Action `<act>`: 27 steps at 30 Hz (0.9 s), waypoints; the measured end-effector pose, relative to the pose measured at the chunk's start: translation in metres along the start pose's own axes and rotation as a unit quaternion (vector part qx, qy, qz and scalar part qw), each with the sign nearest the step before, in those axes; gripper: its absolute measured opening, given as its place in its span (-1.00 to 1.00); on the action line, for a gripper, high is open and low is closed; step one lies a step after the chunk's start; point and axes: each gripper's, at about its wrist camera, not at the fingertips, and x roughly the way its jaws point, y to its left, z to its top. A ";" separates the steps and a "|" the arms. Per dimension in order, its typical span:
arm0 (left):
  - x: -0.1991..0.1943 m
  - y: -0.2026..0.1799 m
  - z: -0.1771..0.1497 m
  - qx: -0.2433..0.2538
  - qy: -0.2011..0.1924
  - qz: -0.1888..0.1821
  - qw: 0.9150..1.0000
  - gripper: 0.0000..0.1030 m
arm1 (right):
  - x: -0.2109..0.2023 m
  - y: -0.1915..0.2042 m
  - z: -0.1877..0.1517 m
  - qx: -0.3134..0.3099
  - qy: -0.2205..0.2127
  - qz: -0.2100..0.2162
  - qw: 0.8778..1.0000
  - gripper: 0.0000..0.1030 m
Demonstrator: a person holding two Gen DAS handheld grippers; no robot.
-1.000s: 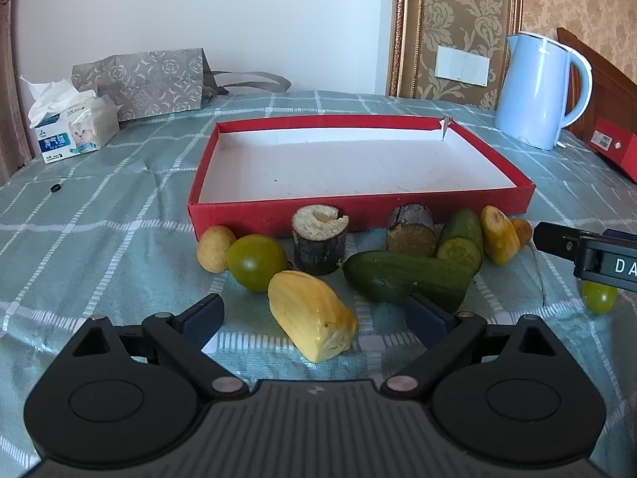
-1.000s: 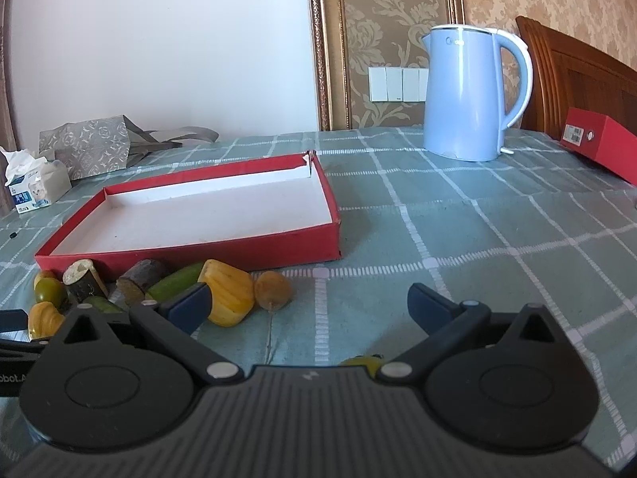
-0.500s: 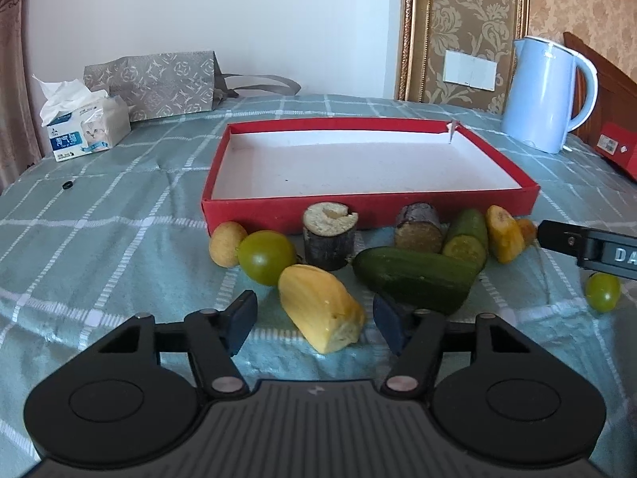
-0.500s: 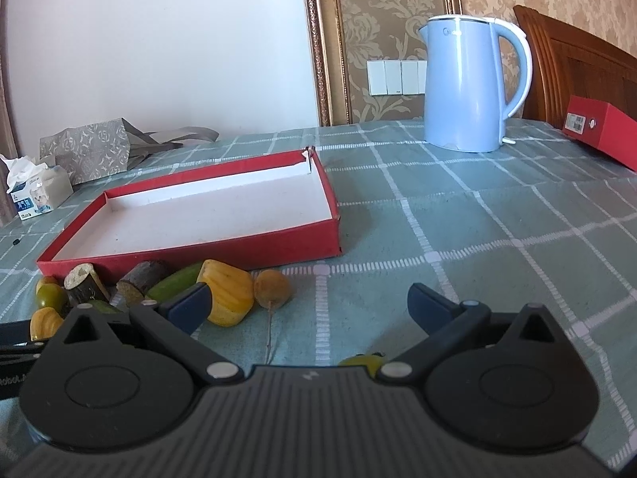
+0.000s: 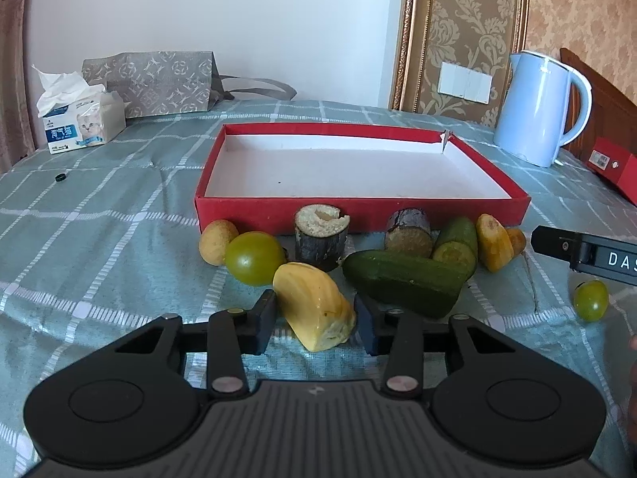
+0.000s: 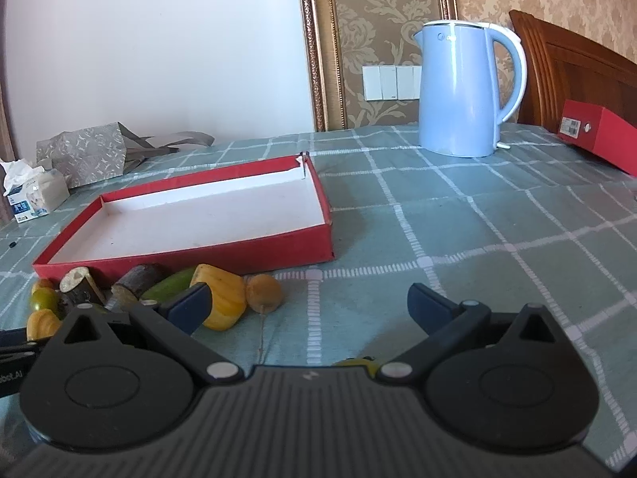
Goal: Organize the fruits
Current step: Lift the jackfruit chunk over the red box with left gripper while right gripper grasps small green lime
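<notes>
The yellow jackfruit-like fruit piece (image 5: 314,310) lies on the green checked tablecloth (image 5: 99,239), before the empty red shallow cardboard tray (image 5: 358,209). The left gripper (image 5: 314,324) pinches it; its tapered, slick shape could squirt free. The right gripper (image 6: 306,310) gapes, holding nothing.

Your left claw (image 5: 314,320) sits low and level, its two blue-padded fingers (image 5: 262,324) drawn in close, one on each side of the yellow fruit piece (image 5: 314,310); whether the pads press on it cannot be told. Your right claw (image 6: 310,312) is held level as well, its fingers (image 6: 428,304) spread wide with nothing between the tips. In the left wrist view, the right claw's black finger (image 5: 557,245) reaches in from the right edge, pointing left, well apart from your left claw.
</notes>
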 end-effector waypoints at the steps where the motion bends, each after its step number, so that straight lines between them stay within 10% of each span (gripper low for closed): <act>1: -0.001 0.000 0.000 0.000 -0.002 -0.002 1.000 -0.20 | 0.000 -0.001 0.000 0.002 -0.001 -0.001 1.000 1.00; 19: -0.012 0.005 0.007 -0.001 -0.023 -0.024 0.999 -0.20 | -0.012 -0.020 -0.001 -0.054 0.051 0.074 0.994 0.93; 27: -0.014 0.007 0.020 0.001 -0.025 -0.034 0.999 -0.20 | 0.000 -0.019 0.002 -0.089 0.047 0.030 0.994 0.62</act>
